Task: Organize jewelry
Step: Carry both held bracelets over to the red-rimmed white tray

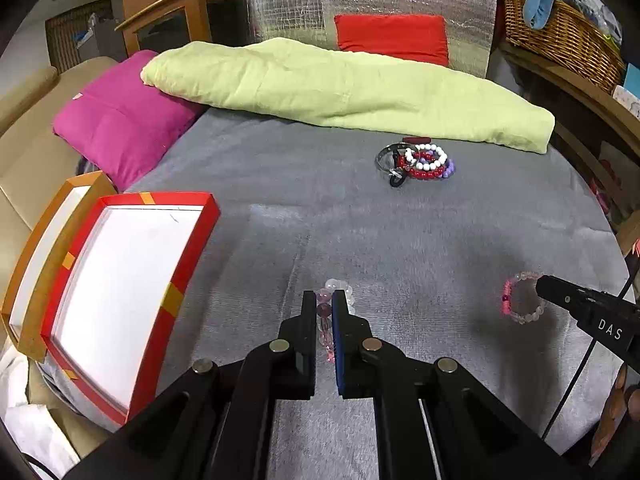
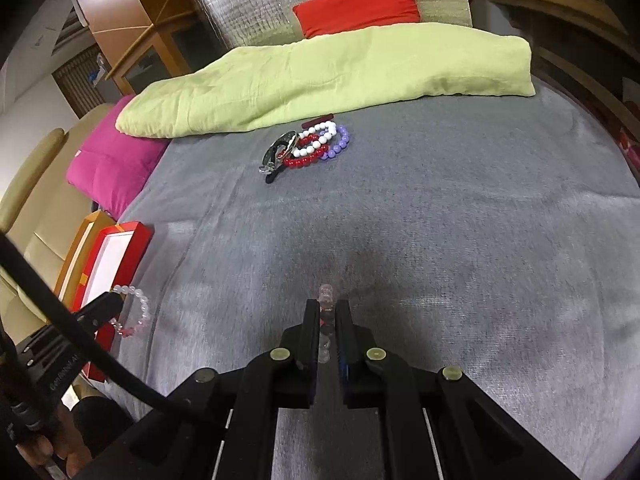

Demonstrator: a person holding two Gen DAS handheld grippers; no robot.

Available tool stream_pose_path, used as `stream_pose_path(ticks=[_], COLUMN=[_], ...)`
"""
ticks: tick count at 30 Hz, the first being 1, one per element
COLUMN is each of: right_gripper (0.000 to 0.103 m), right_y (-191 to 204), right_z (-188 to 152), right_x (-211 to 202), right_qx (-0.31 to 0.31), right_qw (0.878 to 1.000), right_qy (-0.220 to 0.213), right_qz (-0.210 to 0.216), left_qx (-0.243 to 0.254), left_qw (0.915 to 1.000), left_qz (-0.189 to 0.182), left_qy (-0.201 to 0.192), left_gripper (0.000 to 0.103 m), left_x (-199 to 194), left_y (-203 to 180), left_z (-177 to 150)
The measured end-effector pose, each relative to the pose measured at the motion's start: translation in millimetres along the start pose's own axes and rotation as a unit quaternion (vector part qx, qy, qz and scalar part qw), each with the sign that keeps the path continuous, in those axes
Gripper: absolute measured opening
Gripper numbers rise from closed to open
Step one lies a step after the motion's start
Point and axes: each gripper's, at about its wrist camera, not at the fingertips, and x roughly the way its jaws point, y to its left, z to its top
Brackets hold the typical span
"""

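- Gripping a clear and pink bead bracelet [image 1: 329, 312], the left gripper [image 1: 324, 300] has its jaws closed on it, low over the grey bed cover [image 1: 360, 240].
- The right gripper [image 2: 327, 308] also has its jaws closed on a bracelet, a pale pink one [image 2: 326, 300]; in the left view this pink bracelet [image 1: 520, 298] hangs as a ring from the tip of the right gripper [image 1: 544, 286], at the near right.
- In the right view the left gripper [image 2: 116, 300] shows at the near left, and its clear bracelet [image 2: 138, 308] curves out from its tip, just beside the red box [image 2: 136, 236].
- The red box [image 1: 176, 280] lies open at the left edge of the bed, with a white inside, and an orange box [image 1: 36, 264] sits just beside it on its left.
- A pile of jewelry [image 1: 416, 162] lies far on the bed, well apart from both grippers: white, red and purple bead bracelets touching each other, and a dark metal band on their left.
- Behind the pile lies a green blanket [image 1: 340, 88], with a magenta cushion [image 1: 120, 120] at the far left and a red cushion [image 1: 392, 36] behind it.
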Motion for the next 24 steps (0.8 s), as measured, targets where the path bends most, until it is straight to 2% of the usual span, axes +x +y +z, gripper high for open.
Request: stream_pose_path(ticks=[10,24], right_gripper=[0.008,0.008], right_y=[0,3], right_z=[-1,-2], right_x=[-6,-4], right_qx=[0.0,-0.005], right_qw=[1.0,1.0], right_qy=[-0.009,-0.007], right_qz=[0.009,0.008], left_qx=[-0.001,-0.01], left_qw=[0.9997,0.9994], left_qz=[0.02,0.028], left_qy=[-0.013,-0.02], left_gripper=[0.007,0.007], left_x=[-13,-19], left_y=[3,18], left_z=[0,5])
